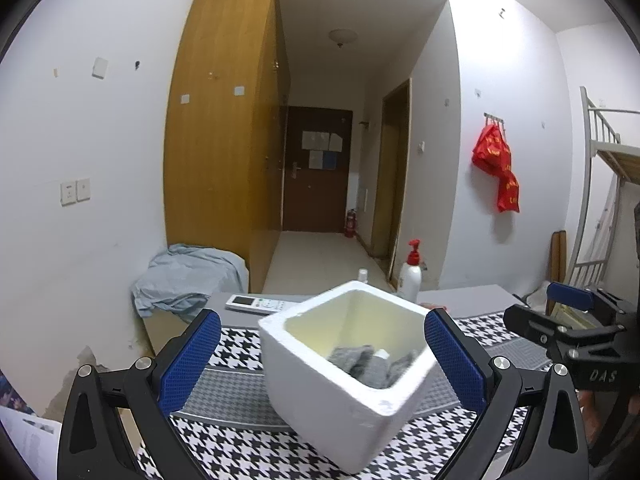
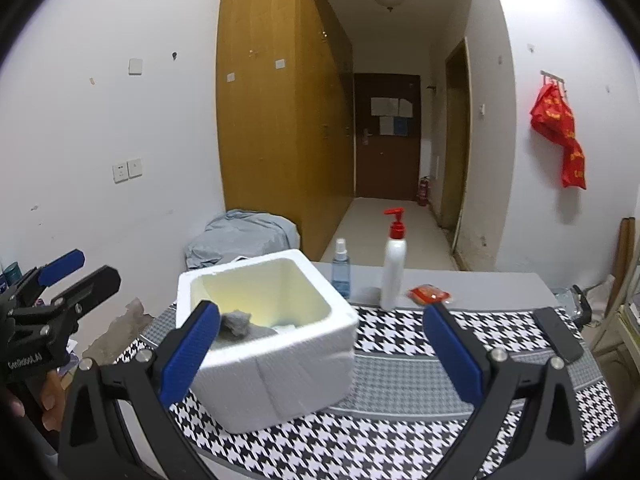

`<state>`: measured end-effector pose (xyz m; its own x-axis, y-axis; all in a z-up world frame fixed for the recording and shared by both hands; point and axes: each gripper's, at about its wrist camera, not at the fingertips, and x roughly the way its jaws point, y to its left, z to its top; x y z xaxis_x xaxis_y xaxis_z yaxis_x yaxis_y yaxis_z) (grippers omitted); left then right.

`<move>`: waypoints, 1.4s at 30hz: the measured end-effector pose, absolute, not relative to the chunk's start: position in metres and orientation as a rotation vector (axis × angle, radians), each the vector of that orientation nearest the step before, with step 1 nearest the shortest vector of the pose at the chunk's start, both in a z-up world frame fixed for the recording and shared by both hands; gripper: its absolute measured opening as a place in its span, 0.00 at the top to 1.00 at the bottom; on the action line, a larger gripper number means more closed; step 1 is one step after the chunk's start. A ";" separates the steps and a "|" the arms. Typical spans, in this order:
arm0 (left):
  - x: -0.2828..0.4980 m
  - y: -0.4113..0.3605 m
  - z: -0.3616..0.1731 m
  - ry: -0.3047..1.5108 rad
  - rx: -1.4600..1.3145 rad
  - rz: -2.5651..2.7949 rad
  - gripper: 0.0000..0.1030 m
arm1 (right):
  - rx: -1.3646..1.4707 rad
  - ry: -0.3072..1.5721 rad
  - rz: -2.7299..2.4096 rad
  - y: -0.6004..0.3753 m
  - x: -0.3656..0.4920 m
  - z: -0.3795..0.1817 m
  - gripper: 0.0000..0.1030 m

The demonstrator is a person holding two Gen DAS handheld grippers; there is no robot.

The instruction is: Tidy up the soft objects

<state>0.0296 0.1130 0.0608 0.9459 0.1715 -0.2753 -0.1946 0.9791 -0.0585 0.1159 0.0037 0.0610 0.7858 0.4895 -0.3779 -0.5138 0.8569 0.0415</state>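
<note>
My left gripper (image 1: pixel 322 354) has its blue pads spread wide on either side of the foam box (image 1: pixel 344 368), and neither pad presses on its walls, so that gripper grasps nothing. My right gripper (image 2: pixel 320 354) is also spread wide and empty; its left pad stands in front of the box's near corner, the right pad well off to the side above the cloth (image 2: pixel 400 368). The box sits on that houndstooth cloth, open at the top, and looks tilted in the left view. Inside it lie grey soft pieces (image 1: pixel 372 364), bunched at the bottom; in the right view one grey lump (image 2: pixel 236 322) shows just behind my left pad, with something pale beside it that I can't make out. Behind the box, on the bare grey table (image 2: pixel 480 282), stand a white pump bottle (image 2: pixel 394 272) with a red top and a small blue spray bottle (image 2: pixel 341 270), near each other, and a red packet (image 2: pixel 430 294) lies to the right of them. A white remote (image 1: pixel 260 304) lies on the table behind the box in the left view. A dark flat thing (image 2: pixel 560 338) rests at the cloth's right edge. Further back, a pale blue sheet (image 2: pixel 240 236) is heaped by the wardrobe (image 2: pixel 276 120), and a red bag (image 2: pixel 560 132) hangs on the right wall.
</note>
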 end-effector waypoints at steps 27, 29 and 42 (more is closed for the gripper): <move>-0.047 0.050 0.071 0.235 -0.050 0.131 0.01 | -0.011 0.331 0.459 -0.074 0.026 0.063 0.00; -0.053 0.047 0.070 0.230 -0.045 0.125 0.01 | -0.006 0.327 0.451 -0.078 0.019 0.060 0.00; -0.097 0.038 0.051 0.206 -0.035 0.099 0.01 | 0.018 0.278 0.442 -0.088 -0.033 0.042 0.00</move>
